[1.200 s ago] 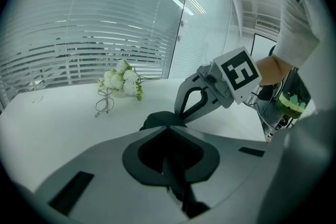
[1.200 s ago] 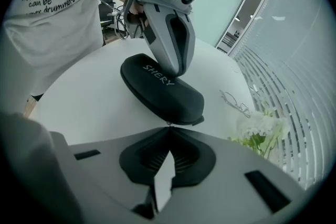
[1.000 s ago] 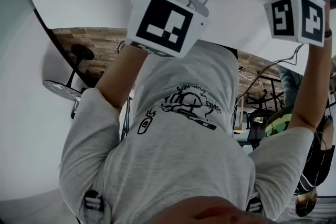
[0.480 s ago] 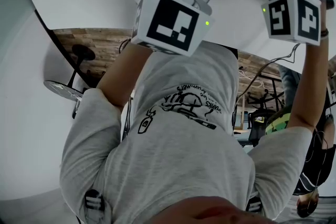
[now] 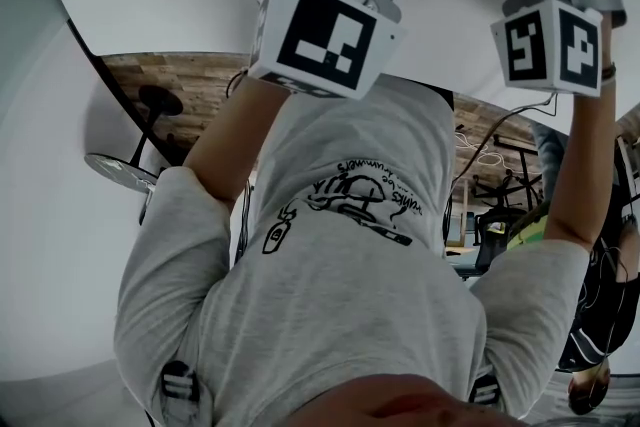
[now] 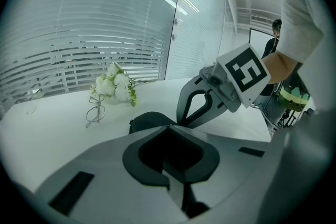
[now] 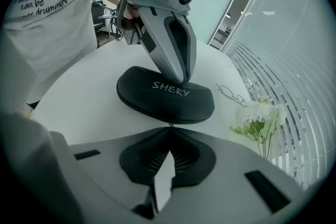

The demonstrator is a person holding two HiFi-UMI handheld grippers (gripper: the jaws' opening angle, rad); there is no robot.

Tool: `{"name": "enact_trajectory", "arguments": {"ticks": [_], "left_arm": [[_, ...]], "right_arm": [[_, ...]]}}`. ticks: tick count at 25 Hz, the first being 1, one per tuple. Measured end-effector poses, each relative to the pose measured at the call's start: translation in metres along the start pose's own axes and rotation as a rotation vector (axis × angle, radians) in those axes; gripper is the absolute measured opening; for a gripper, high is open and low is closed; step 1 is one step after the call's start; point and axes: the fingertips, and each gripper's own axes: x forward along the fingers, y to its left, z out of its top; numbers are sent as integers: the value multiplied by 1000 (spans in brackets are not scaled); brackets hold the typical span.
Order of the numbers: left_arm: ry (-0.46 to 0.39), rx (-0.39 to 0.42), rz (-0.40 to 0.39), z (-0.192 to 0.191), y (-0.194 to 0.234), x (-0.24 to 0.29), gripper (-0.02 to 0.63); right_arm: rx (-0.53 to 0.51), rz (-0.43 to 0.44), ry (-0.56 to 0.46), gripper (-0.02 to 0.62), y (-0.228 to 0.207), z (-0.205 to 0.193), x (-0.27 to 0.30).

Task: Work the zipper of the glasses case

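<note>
The right gripper has been shifted slightly left and down in the head view, and the left gripper tilted a little. Two grippers, one case, one pair of glasses and one bunch of flowers are counted on one white table. The case is black, oval and domed, lettered "SHERY", and lies zipped in mid-table. The left jaws are held together, with their tips pressed on its top. The right jaws are closed on a tiny metal pull at its edge.
</note>
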Motion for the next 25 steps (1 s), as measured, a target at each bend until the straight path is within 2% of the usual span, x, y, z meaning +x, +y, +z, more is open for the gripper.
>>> {"name": "enact_trajectory", "arguments": {"ticks": [14, 20, 25], "left_arm": [[-5, 17, 11, -2, 3, -9, 21], [-1, 23, -29, -4, 4, -11, 21], [-38, 30, -46, 13, 2, -5, 21]], "right_arm": [[7, 49, -14, 3, 34, 17, -3], [-53, 8, 5, 5, 27, 15, 0], [-98, -68, 55, 5, 7, -1, -6]]}}
